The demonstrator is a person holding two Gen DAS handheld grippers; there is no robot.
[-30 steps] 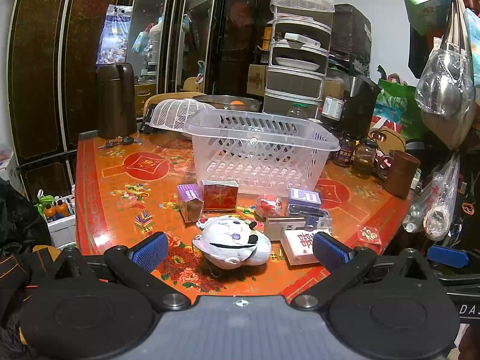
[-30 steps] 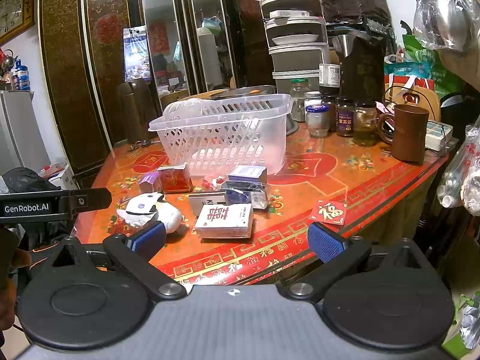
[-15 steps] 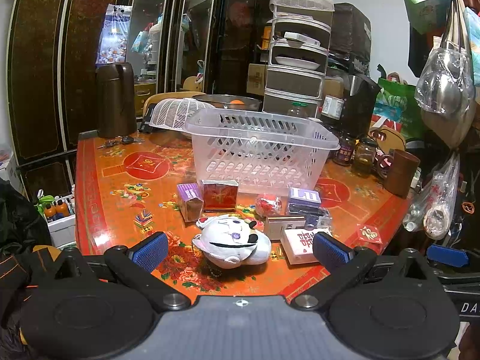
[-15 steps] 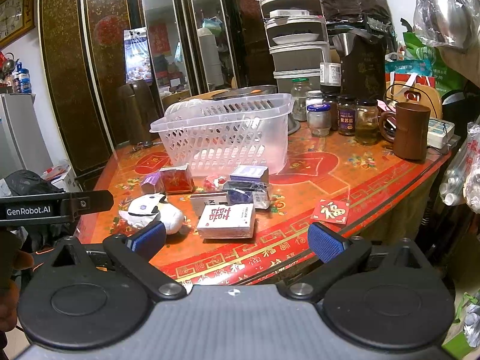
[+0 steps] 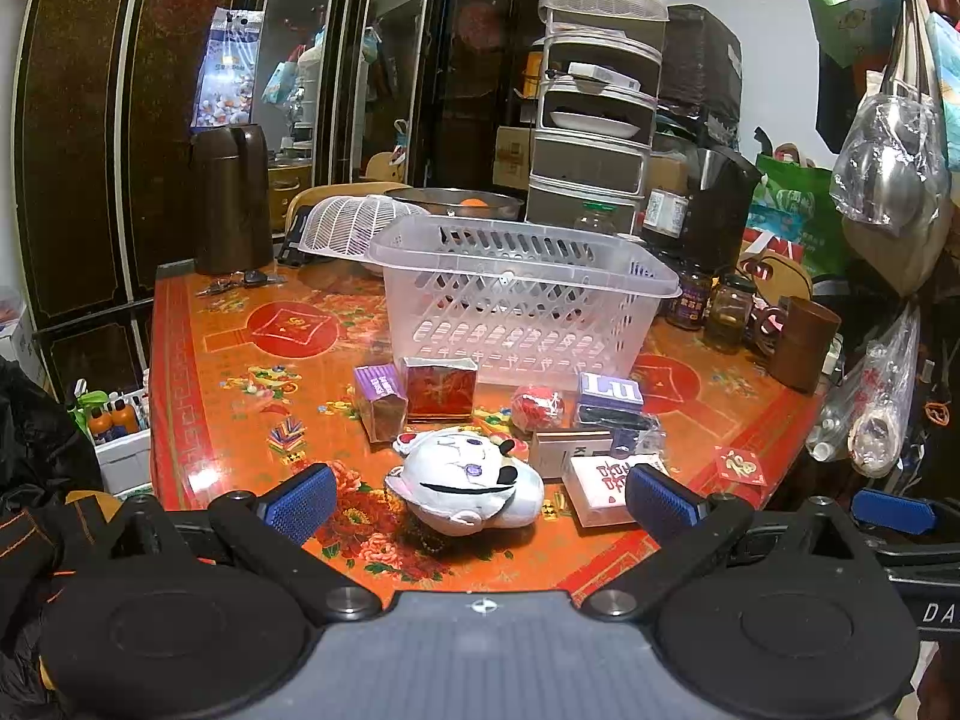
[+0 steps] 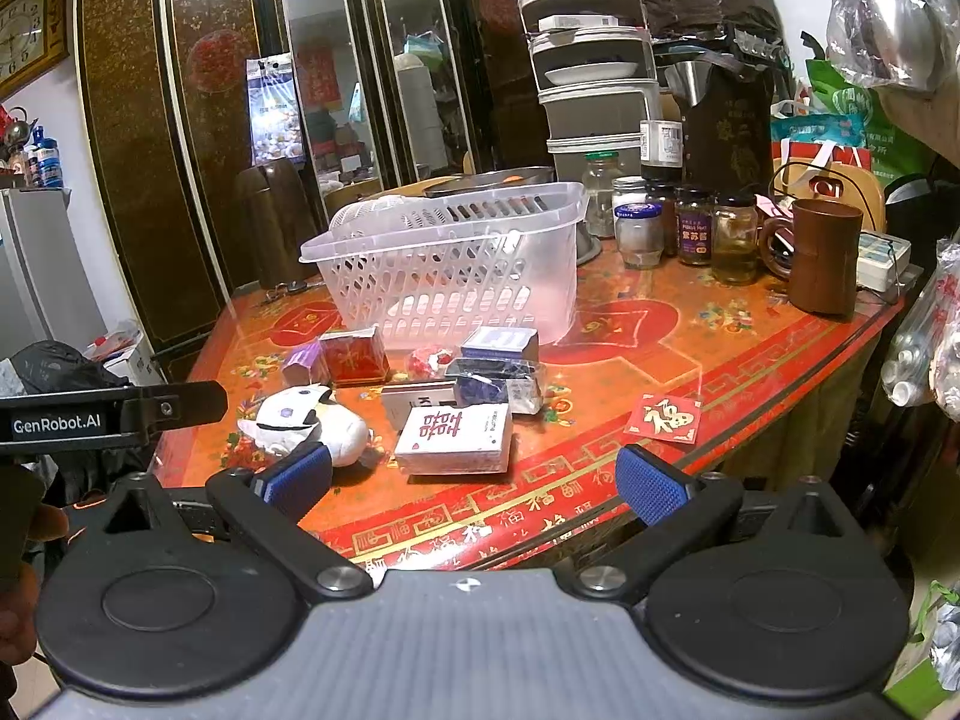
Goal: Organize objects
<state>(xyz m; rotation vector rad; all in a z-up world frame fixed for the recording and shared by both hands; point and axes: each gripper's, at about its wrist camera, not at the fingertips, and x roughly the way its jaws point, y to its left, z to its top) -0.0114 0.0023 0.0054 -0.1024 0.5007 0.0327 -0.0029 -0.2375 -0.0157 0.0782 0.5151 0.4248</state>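
Note:
A clear plastic basket [image 5: 522, 300] [image 6: 456, 264] stands empty on the red patterned table [image 5: 240, 372]. In front of it lie a white plush toy [image 5: 468, 483] [image 6: 312, 420], a purple box [image 5: 378, 399], a red box [image 5: 441, 387] [image 6: 354, 354], a red wrapped ball [image 5: 537, 408], a blue "Lu" box [image 5: 609, 390] [image 6: 501, 345], and a white card box [image 5: 606, 480] [image 6: 456, 438]. My left gripper [image 5: 480, 495] is open and empty, just short of the plush toy. My right gripper [image 6: 474, 480] is open and empty at the table's front edge, near the white card box.
A brown thermos [image 5: 231, 198] stands at the back left. Jars [image 6: 696, 228] and a brown mug [image 6: 825, 258] stand at the back right, with a tiered food cover rack [image 5: 597, 120] behind. A red paper square [image 6: 663, 417] lies near the edge. Bags [image 5: 888, 180] hang at right.
The right gripper has drifted slightly closer to the table. The left gripper has hardly moved. No object has moved.

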